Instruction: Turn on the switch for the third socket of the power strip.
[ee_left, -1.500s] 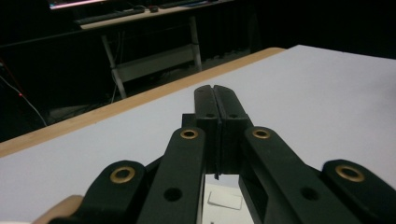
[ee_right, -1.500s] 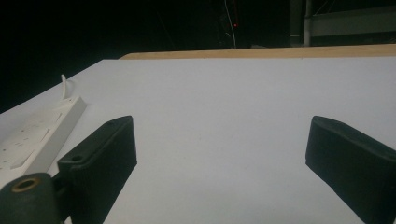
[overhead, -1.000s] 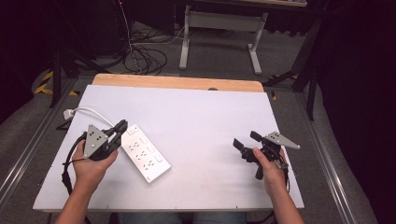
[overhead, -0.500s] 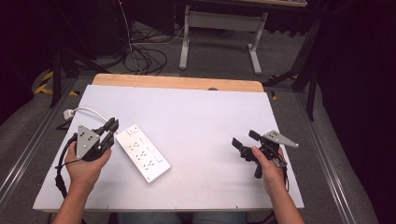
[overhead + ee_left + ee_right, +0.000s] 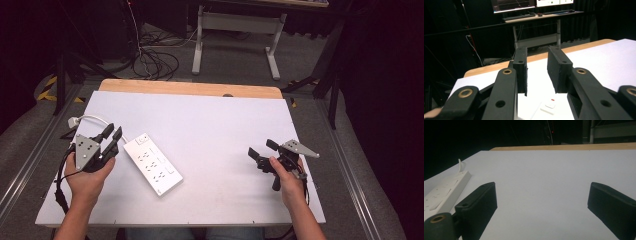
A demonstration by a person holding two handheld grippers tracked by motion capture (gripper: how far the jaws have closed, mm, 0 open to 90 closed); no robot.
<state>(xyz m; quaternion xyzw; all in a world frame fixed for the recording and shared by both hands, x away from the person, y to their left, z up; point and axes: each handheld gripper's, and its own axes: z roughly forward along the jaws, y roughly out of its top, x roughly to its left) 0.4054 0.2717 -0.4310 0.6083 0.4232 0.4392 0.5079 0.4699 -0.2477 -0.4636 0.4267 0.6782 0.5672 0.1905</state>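
dim lab: monitors (image 5: 534, 3) on desk (image 5: 541, 17), floor cables (image 5: 155, 60).

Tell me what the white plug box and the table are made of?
The power strip looks like hard white plastic: smooth, moulded, with a slight sheen. The table has a matte white top, maybe laminate or a sheet laid on it. Its far edge shows pale bare wood, so the board under the white is probably wooden.

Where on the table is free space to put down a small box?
Bare: the wide middle between the power strip and the right gripper, and the far strip by the wooden edge. Crowded: left side, around the left gripper.
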